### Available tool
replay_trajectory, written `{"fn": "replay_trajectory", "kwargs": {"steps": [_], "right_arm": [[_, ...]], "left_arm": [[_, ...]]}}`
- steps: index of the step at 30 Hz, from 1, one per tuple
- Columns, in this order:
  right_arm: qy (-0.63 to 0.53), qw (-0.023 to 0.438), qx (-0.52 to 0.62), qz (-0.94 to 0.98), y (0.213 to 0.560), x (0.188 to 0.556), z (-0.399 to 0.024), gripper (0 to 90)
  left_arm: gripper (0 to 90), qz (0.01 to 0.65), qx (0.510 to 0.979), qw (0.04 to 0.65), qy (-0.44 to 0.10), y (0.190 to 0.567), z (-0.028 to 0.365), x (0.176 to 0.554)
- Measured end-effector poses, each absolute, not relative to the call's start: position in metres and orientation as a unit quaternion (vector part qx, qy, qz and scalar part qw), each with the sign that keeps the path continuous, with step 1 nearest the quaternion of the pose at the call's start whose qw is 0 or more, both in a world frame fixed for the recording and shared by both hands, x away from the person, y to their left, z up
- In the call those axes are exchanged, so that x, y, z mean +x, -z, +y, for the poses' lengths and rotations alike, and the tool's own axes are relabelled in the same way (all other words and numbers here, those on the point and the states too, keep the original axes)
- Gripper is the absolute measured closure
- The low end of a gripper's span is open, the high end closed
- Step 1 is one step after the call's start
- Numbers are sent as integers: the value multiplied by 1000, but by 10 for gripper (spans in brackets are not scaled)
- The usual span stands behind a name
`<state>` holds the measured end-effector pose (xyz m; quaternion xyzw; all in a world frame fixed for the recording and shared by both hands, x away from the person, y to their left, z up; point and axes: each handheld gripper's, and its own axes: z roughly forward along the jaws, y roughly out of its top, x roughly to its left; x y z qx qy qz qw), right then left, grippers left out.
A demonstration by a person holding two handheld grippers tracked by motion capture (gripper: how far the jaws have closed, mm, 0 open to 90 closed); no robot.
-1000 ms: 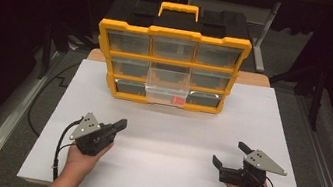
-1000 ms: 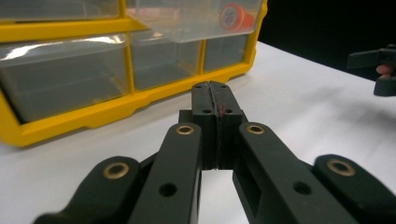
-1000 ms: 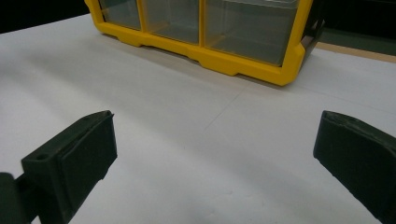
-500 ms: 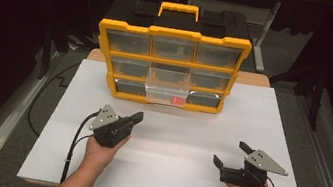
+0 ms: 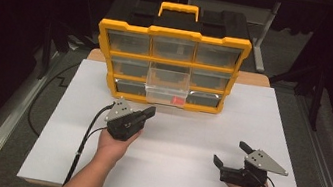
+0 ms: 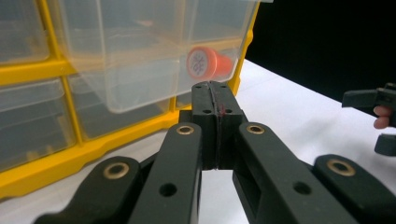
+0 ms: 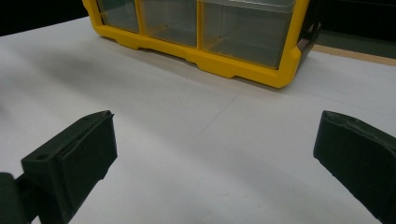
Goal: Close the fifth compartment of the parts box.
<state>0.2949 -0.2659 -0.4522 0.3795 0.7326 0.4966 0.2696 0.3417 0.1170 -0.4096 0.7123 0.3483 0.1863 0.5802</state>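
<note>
A yellow organizer (image 5: 176, 34) with clear drawers stands at the back of the white table. Its middle drawer (image 5: 167, 91) in the lower rows is pulled out, and a small orange-red cylinder (image 5: 178, 101) lies in its front right corner. My left gripper (image 5: 149, 111) is shut with nothing between its jaws and points at that drawer from just in front of it. In the left gripper view the closed tips (image 6: 215, 91) sit just below the orange-red cylinder (image 6: 205, 63) behind the clear drawer wall (image 6: 130, 70). My right gripper (image 5: 231, 153) rests open near the front right, jaws wide (image 7: 215, 149) and empty.
The white table top (image 5: 188, 137) spreads between both hands. A black cable (image 5: 90, 132) trails from the left gripper toward the front edge. The organizer's lower right corner (image 7: 280, 77) lies ahead of the right gripper. Dark floor and metal rails flank the table.
My left gripper has moved forward and to the right, toward the pulled-out drawer, and stays shut. The right gripper has kept still and open.
</note>
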Motion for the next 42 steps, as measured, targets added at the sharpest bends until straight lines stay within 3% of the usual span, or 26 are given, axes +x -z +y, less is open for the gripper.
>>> {"fn": "replay_trajectory", "kwargs": {"steps": [18, 42], "right_arm": [[-497, 268, 371, 737, 452, 297, -263, 0], [-503, 272, 376, 729, 449, 295, -267, 0]], "left_arm": [[899, 355, 715, 574, -182, 394, 90, 355], [899, 364, 712, 571, -190, 388, 85, 370]]}}
